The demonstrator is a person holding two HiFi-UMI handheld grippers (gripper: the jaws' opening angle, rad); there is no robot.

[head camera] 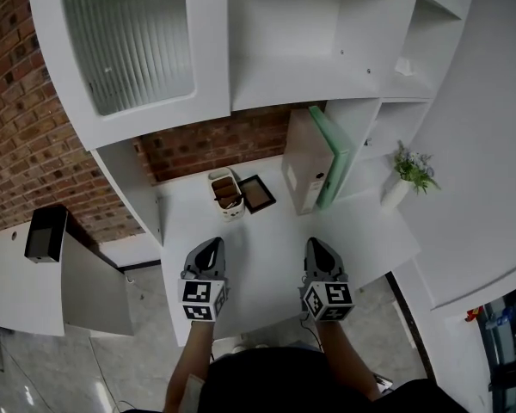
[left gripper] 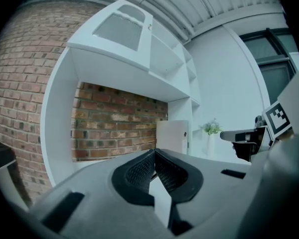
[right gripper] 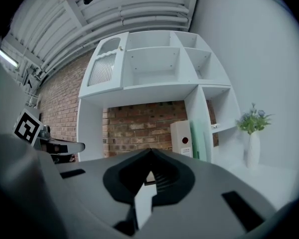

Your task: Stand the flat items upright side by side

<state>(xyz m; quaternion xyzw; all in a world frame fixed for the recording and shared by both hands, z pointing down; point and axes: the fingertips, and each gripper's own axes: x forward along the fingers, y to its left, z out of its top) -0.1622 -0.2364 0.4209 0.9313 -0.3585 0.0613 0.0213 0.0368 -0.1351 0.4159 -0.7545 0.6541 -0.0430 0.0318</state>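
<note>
A white binder [head camera: 301,166] and a thin green folder [head camera: 335,149] stand upright side by side against the right wall of the desk alcove. The right gripper view shows them too, the white binder [right gripper: 182,138] left of the green folder [right gripper: 198,139]. Only the white binder [left gripper: 172,136] shows in the left gripper view. My left gripper [head camera: 213,243] and right gripper [head camera: 316,243] hover over the front part of the white desk [head camera: 267,248], well short of the binders. Both point toward the brick back wall. Each one's jaws are shut with nothing between them, left gripper [left gripper: 154,152] and right gripper [right gripper: 150,151].
A pen holder [head camera: 226,193] and a dark flat frame [head camera: 257,193] sit at the back of the desk. A potted plant in a white vase [head camera: 408,175] stands at the right. White shelves and a glass-door cabinet [head camera: 129,41] hang above. A black box [head camera: 45,233] sits far left.
</note>
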